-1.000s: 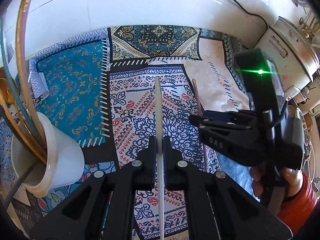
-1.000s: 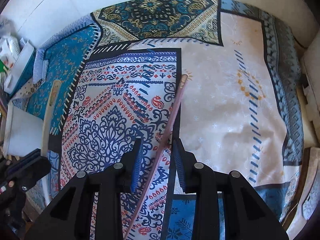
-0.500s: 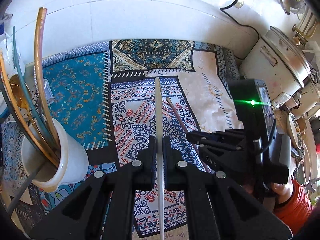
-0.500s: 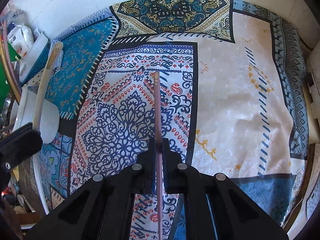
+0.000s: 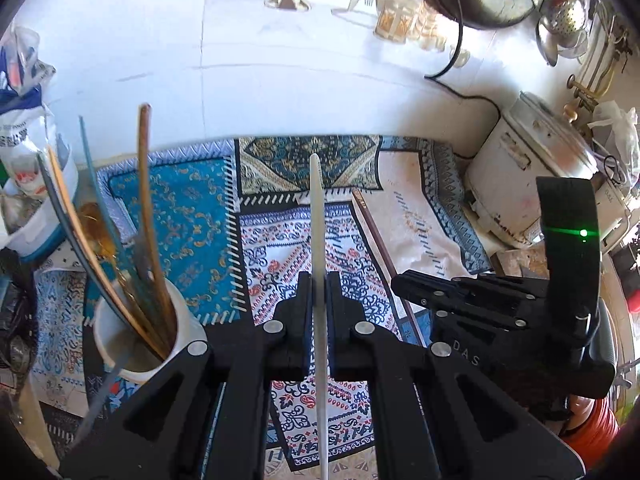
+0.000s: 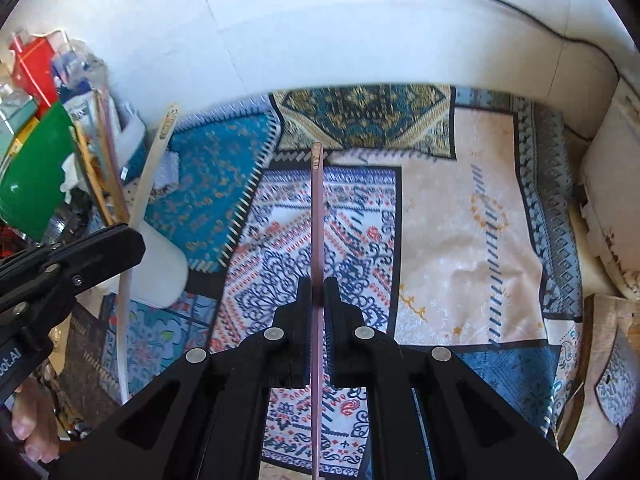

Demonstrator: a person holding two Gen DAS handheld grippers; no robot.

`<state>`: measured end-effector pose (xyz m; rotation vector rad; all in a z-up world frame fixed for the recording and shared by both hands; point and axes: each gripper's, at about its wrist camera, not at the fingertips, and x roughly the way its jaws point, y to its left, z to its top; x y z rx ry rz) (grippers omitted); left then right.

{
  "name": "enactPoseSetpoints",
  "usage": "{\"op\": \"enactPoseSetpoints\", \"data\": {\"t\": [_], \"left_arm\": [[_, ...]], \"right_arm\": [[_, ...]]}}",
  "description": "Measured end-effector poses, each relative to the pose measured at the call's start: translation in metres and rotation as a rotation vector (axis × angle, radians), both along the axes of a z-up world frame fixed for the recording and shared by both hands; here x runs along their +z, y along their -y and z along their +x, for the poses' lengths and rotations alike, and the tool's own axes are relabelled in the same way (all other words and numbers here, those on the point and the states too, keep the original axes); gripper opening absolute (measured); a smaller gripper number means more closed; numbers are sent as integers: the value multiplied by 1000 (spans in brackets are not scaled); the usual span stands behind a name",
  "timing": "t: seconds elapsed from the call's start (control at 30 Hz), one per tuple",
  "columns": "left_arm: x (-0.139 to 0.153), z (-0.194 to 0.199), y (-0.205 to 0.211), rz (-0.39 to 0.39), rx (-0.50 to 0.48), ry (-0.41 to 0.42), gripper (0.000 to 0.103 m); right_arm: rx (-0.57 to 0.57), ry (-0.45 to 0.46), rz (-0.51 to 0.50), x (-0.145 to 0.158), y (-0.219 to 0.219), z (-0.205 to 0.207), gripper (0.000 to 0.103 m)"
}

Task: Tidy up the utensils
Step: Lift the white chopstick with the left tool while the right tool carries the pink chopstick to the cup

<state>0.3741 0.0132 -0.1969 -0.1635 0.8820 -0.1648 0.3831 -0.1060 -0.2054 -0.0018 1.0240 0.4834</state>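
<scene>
Now both clamped: left tool (image 5: 318, 312) on white chopstick (image 5: 316, 216), right tool (image 6: 317, 312) on pink chopstick (image 6: 317, 216); probably light, stiff, slippery, best gripped mid-shaft.

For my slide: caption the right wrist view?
Right gripper shut on a pink chopstick above the patterned cloth.

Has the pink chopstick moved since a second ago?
Yes. The pink chopstick then lay slanted on the patterned cloth; now the right tongs clamp it, lifted off the cloth.
</scene>
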Motion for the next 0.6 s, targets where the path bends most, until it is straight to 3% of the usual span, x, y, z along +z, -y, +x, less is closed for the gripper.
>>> {"op": "enactPoseSetpoints", "data": {"t": [0.6], "left_arm": [[93,-31,-87,-6,191,240,4]], "right_arm": [[106,221,147,82,-83,-8,5]]}}
